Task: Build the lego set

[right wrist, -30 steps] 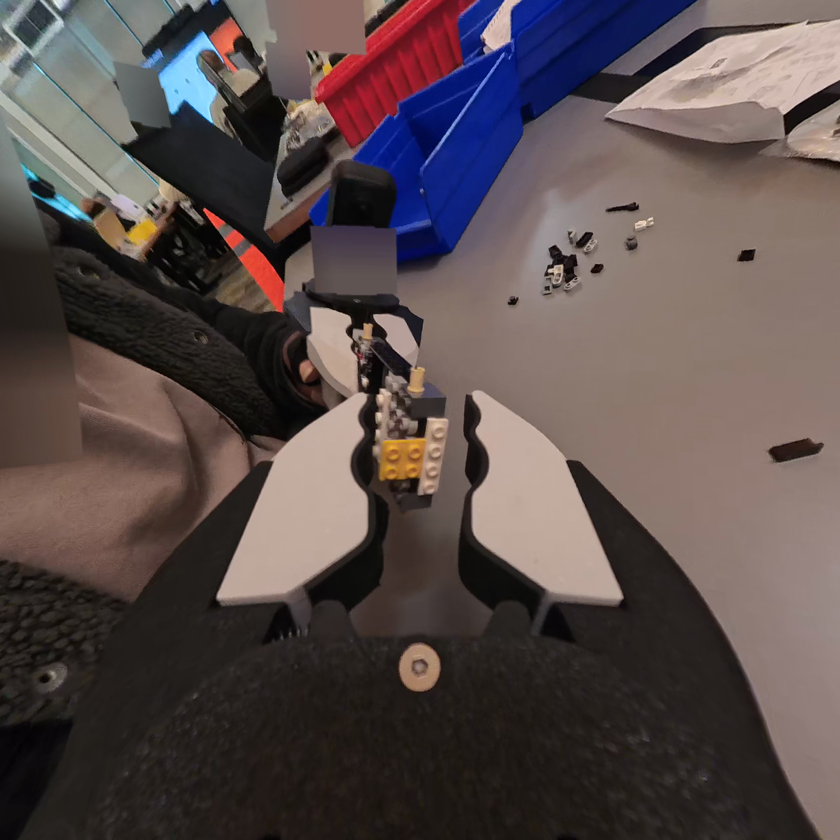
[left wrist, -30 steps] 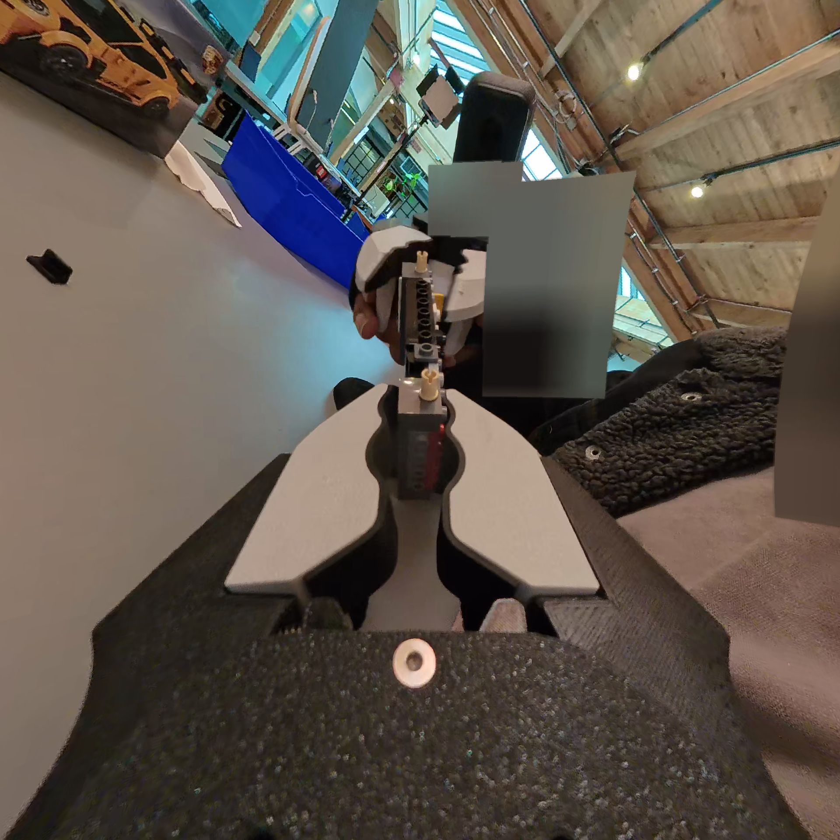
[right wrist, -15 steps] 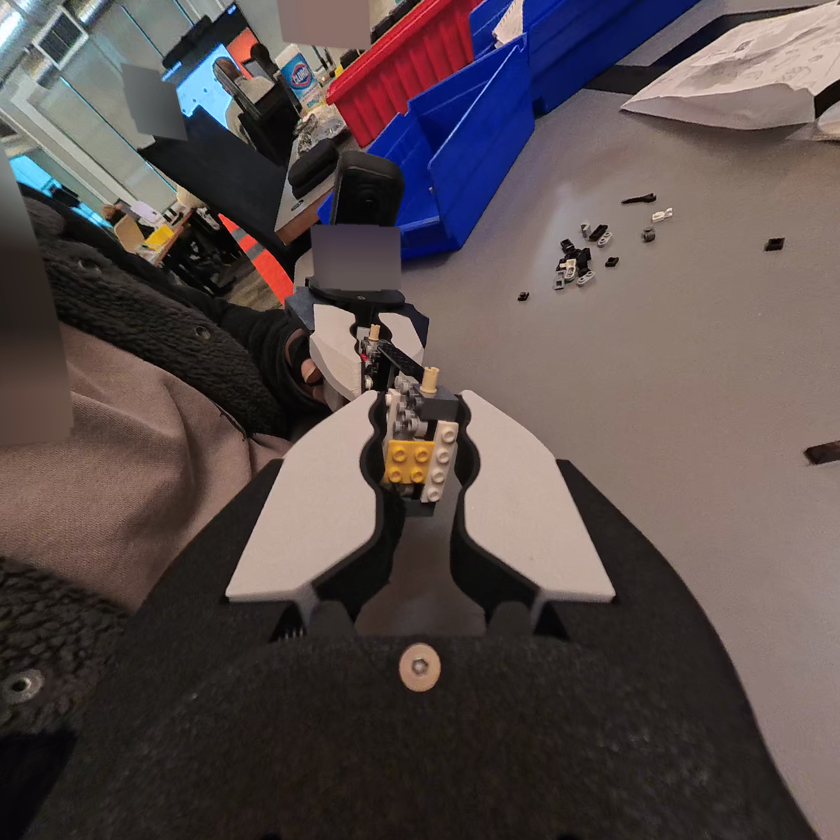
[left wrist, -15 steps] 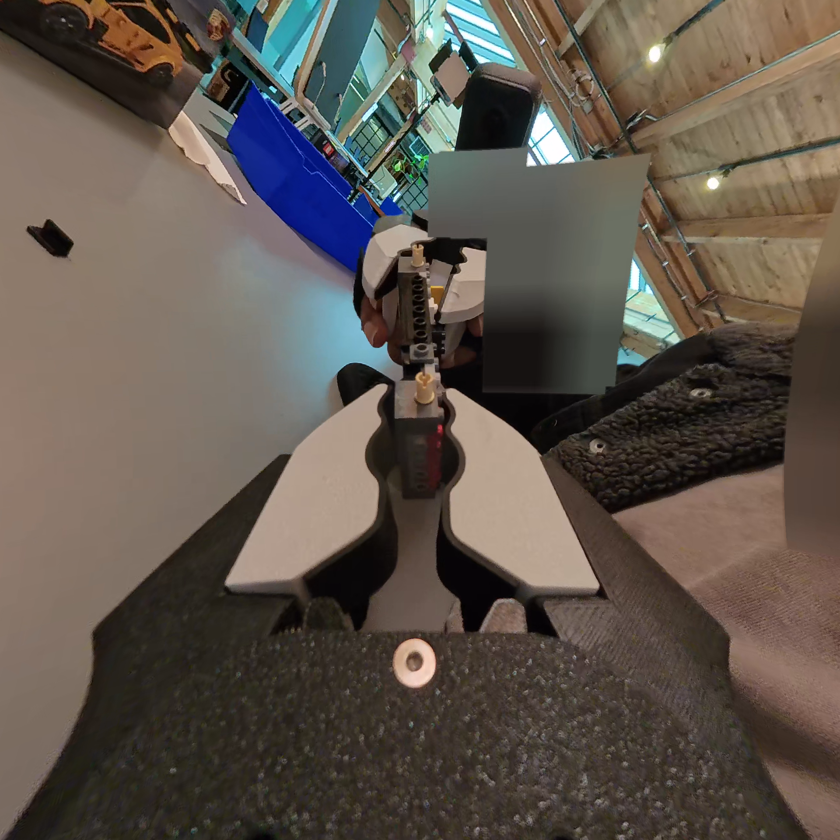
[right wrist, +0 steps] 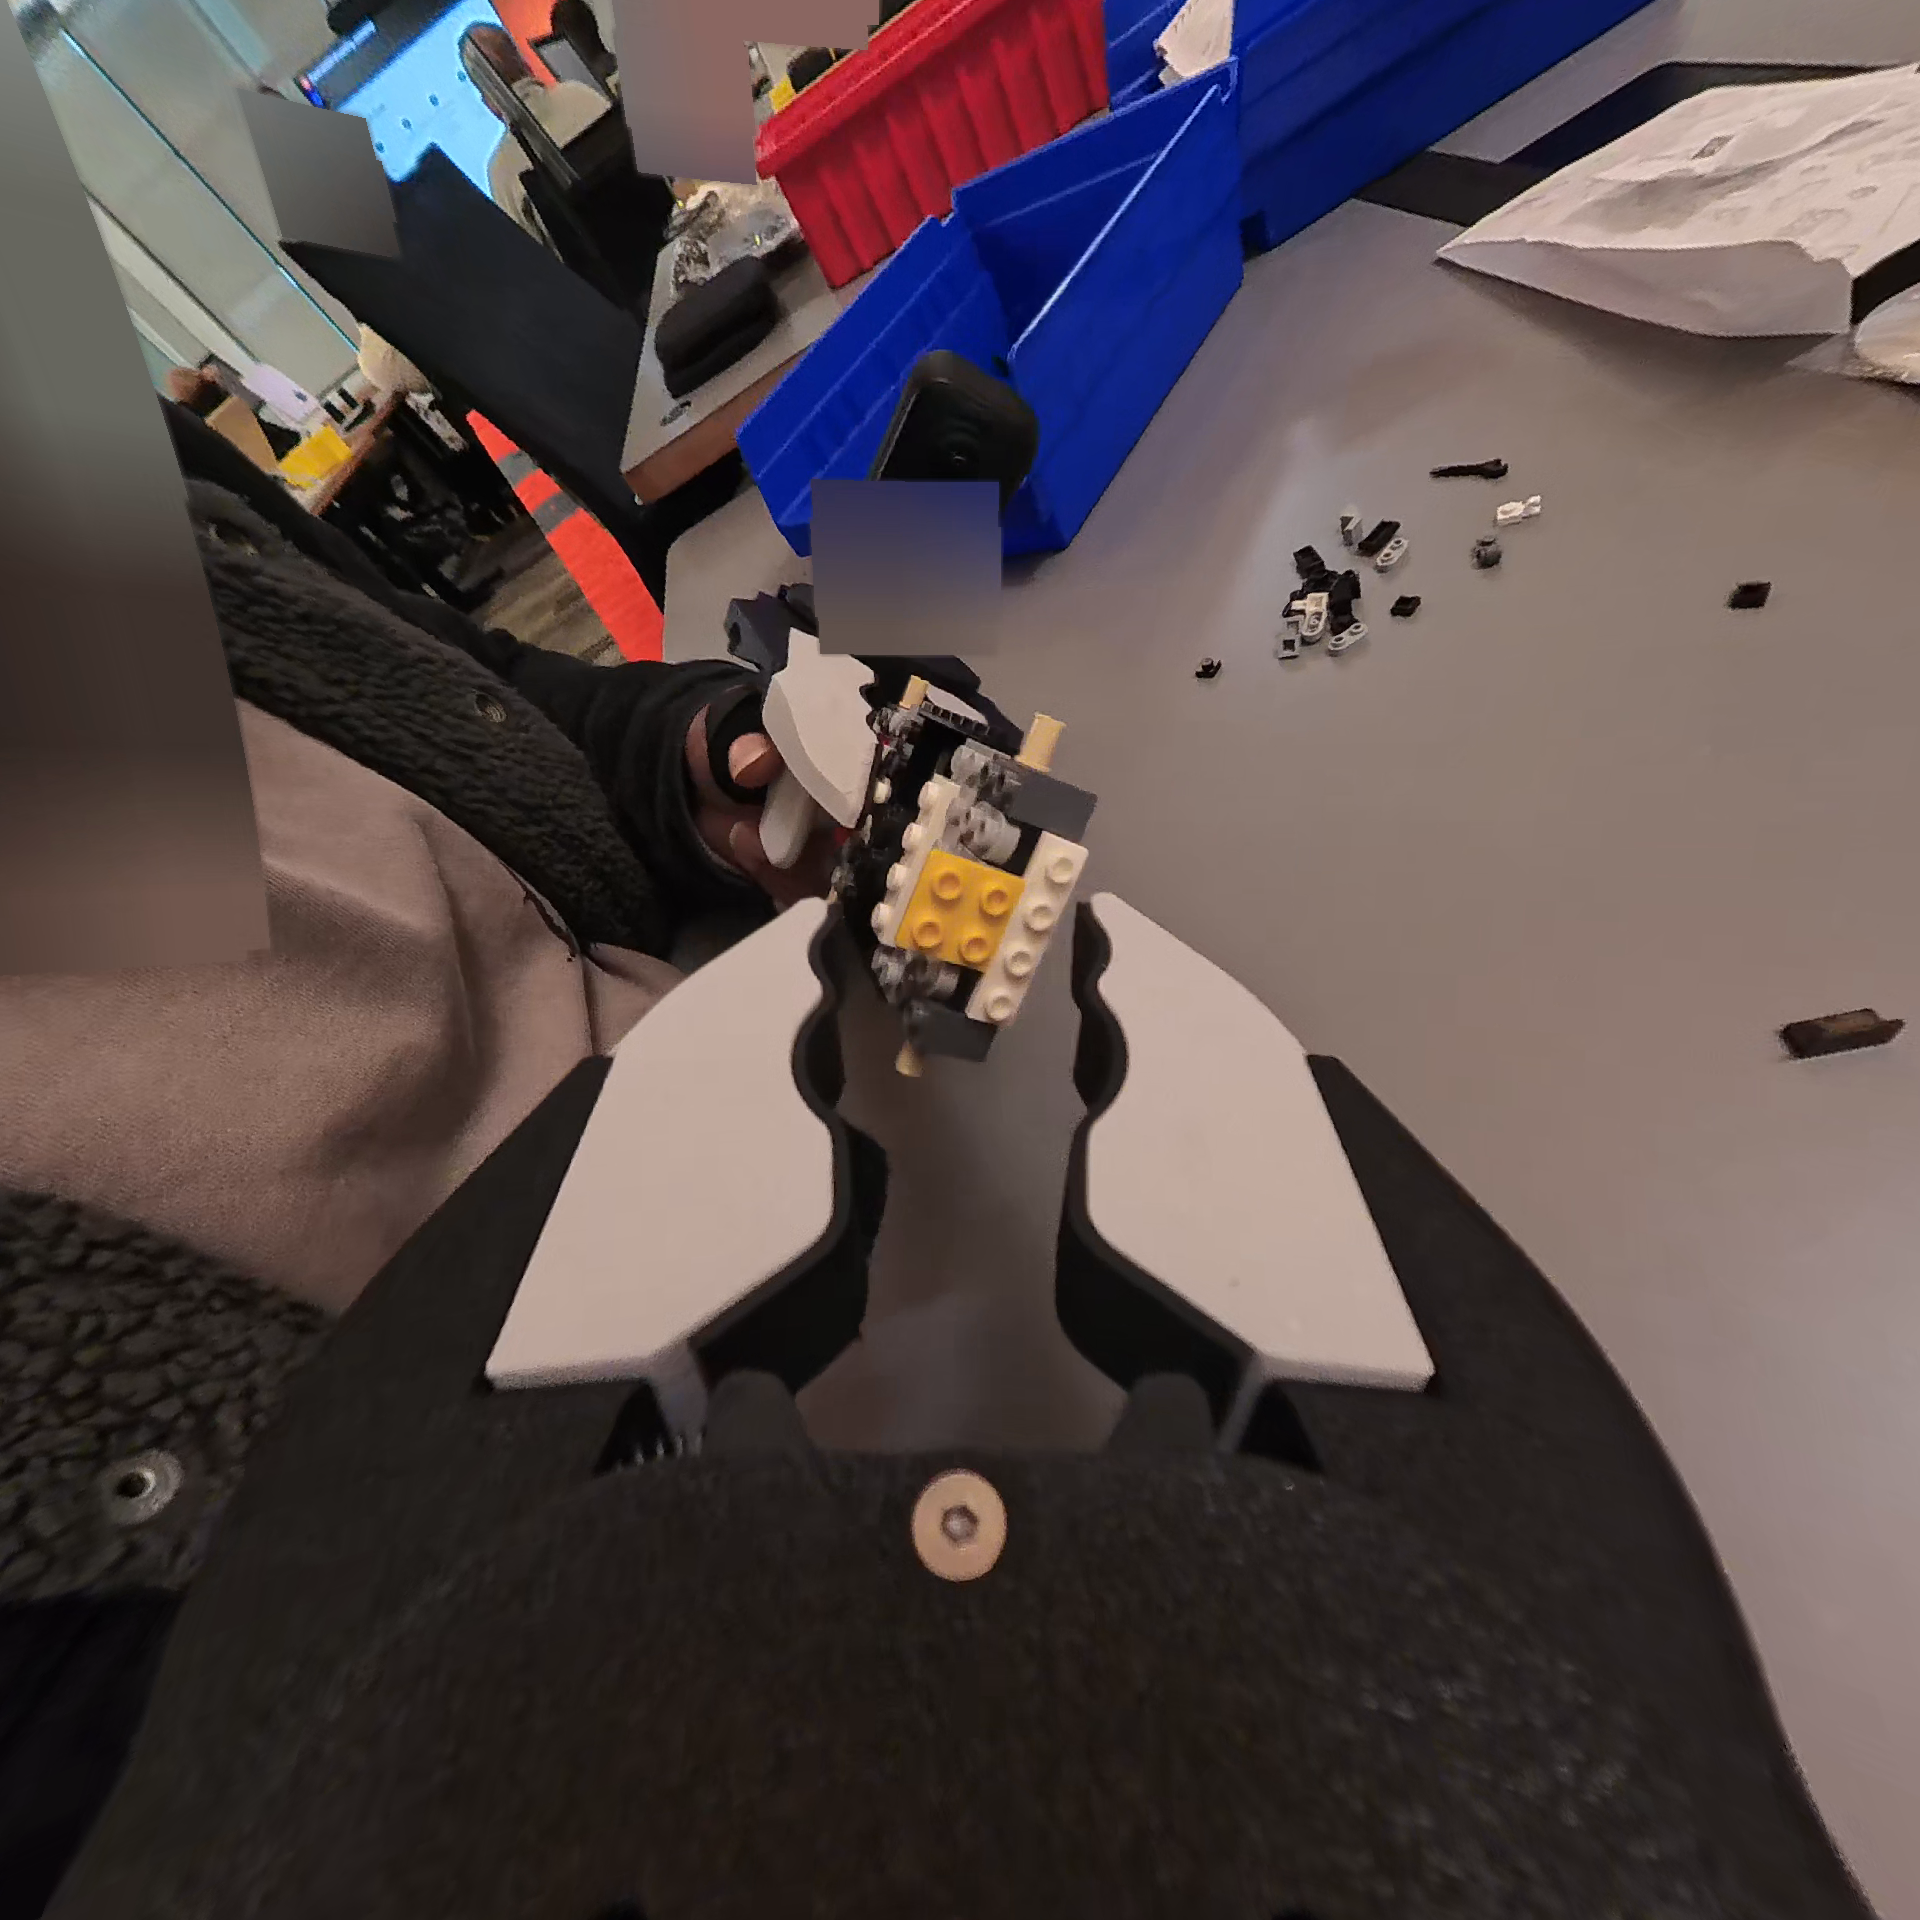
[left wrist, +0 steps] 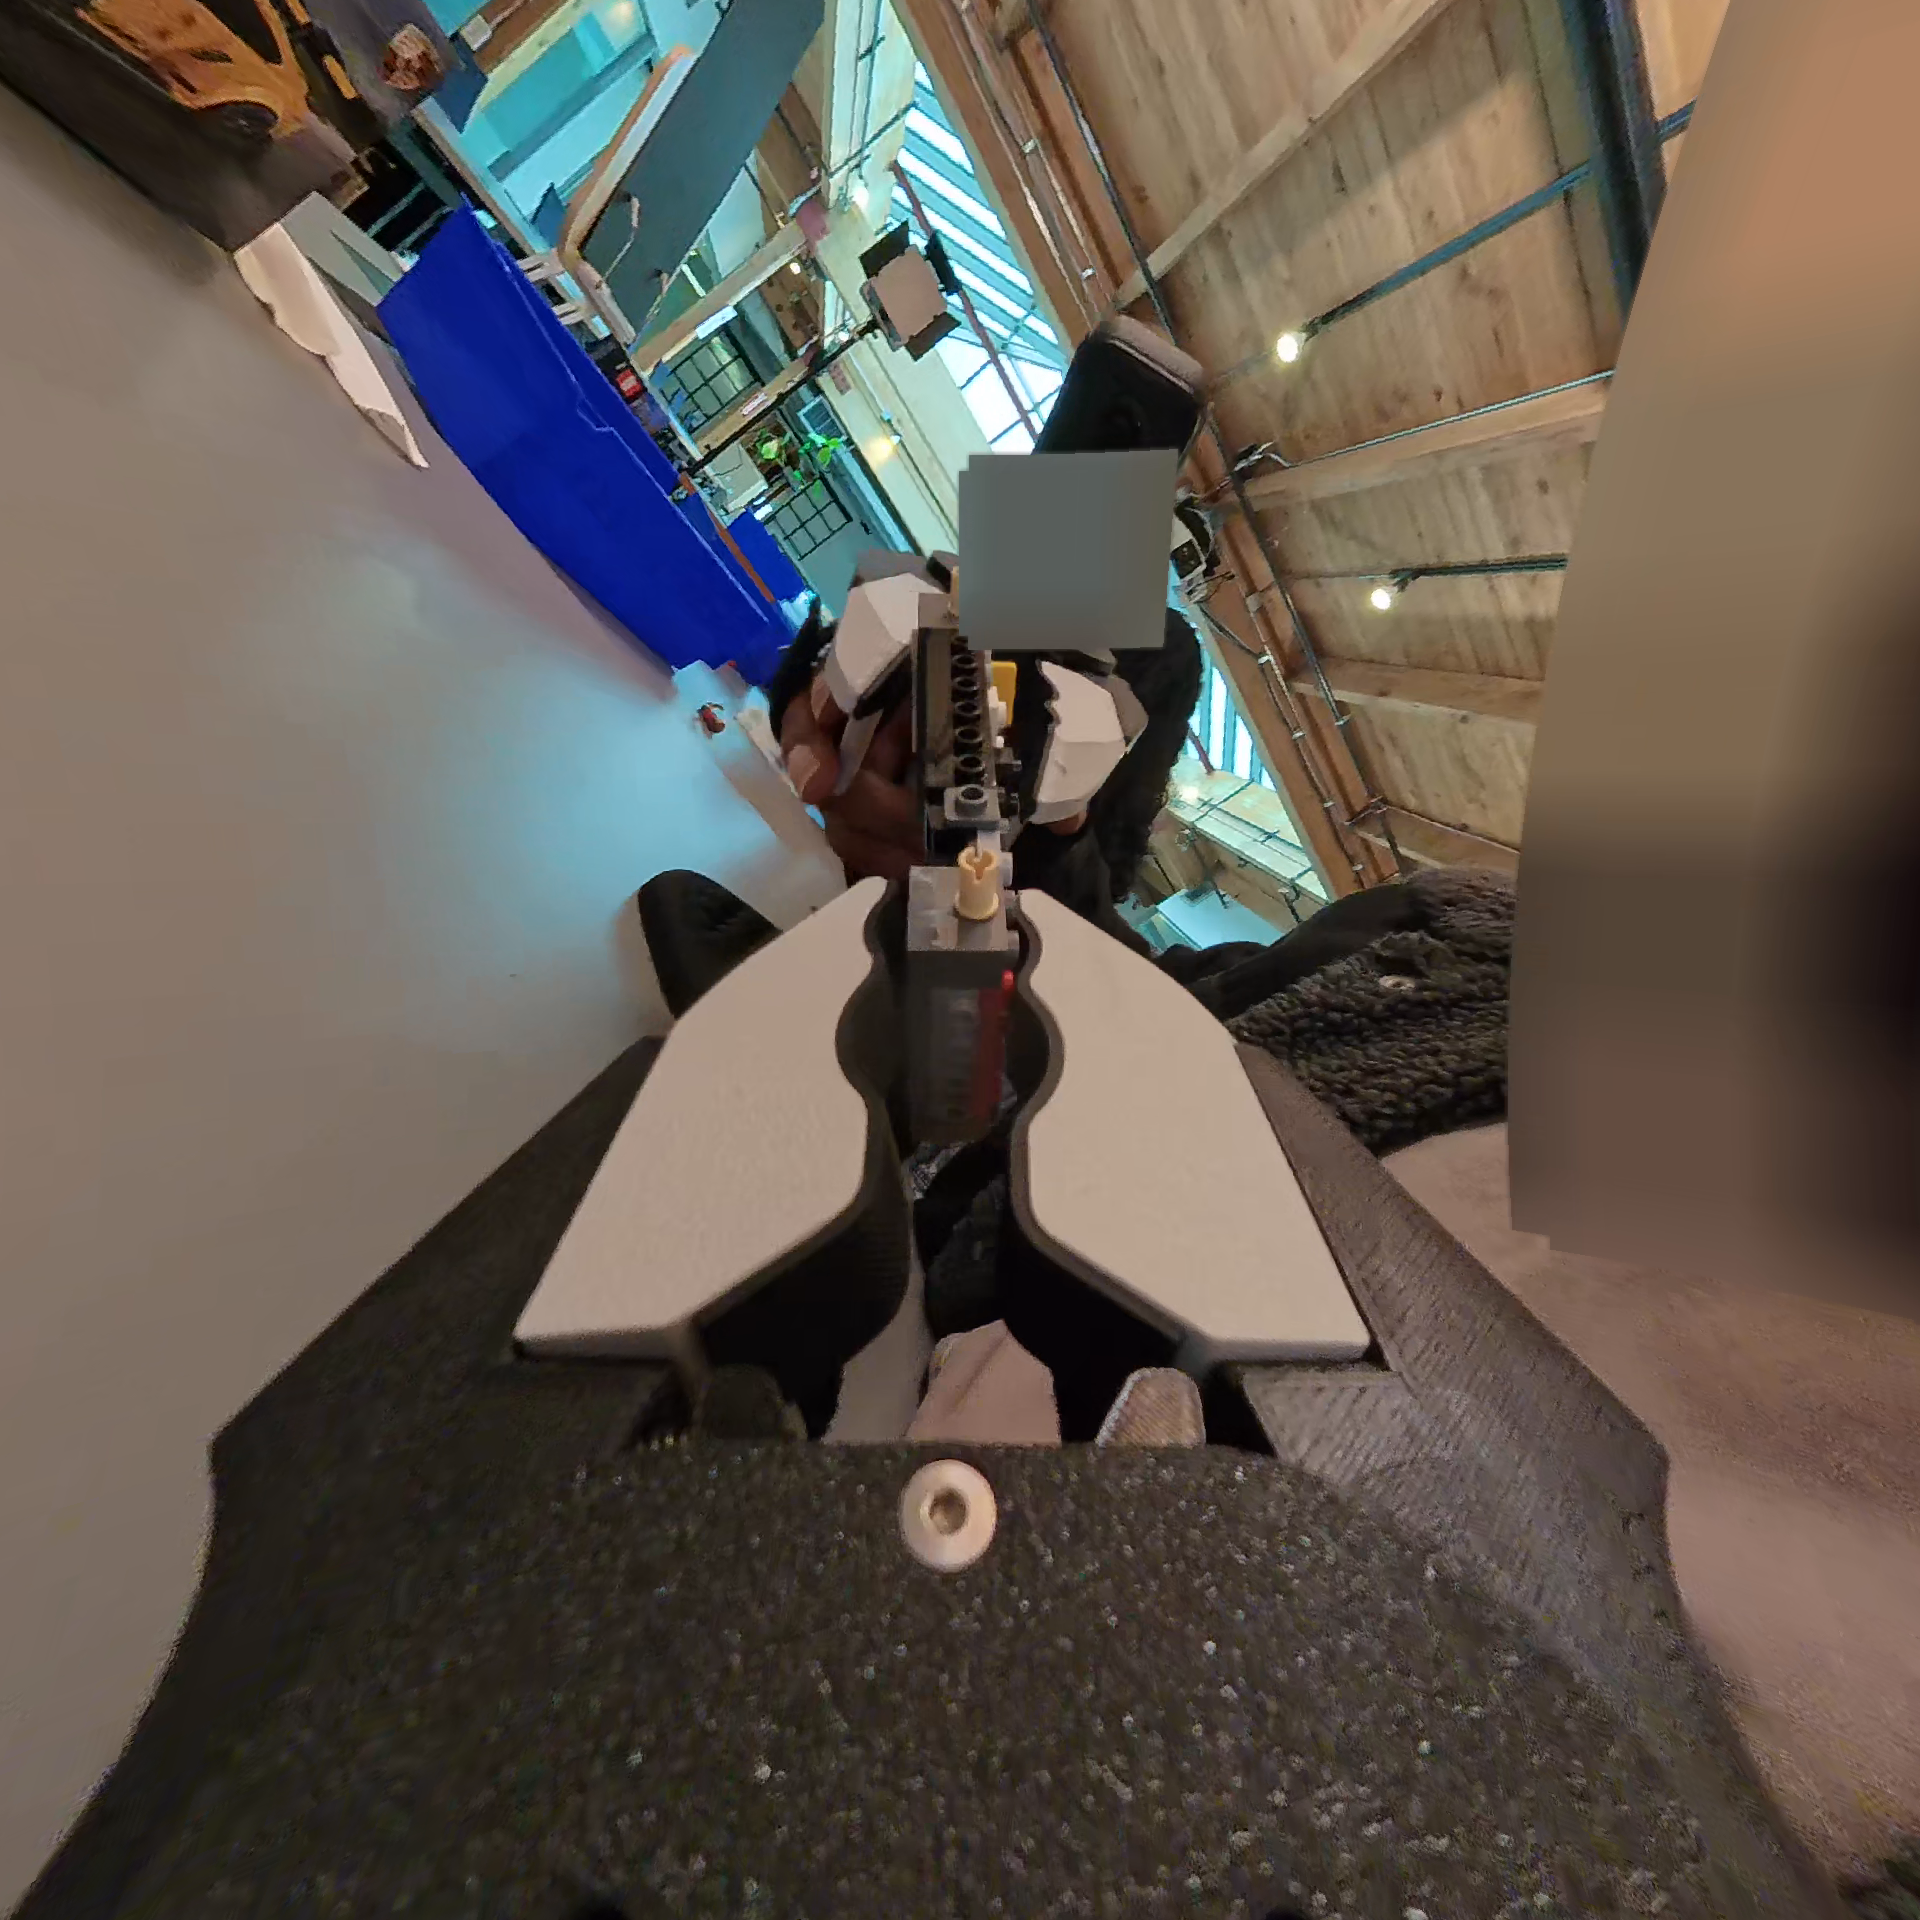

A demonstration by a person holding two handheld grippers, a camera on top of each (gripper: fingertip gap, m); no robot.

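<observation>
Left gripper (left wrist: 956, 914) clamps lego build (right wrist: 971, 883) above table (right wrist: 1455, 883); right gripper (right wrist: 951, 925) spread open, build between tips.

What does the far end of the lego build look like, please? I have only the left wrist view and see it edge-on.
Observer: The build ends in a studded face, with a yellow plate between two white strips.
Operator: Thank you. Is the right gripper holding that end?
Observer: No, the right gripper is open, and its fingers stand apart on either side of the build's tip.
Operator: Are any spare pieces within view?
Observer: Yes, a cluster of small pieces lies on the table beyond the build.
</observation>
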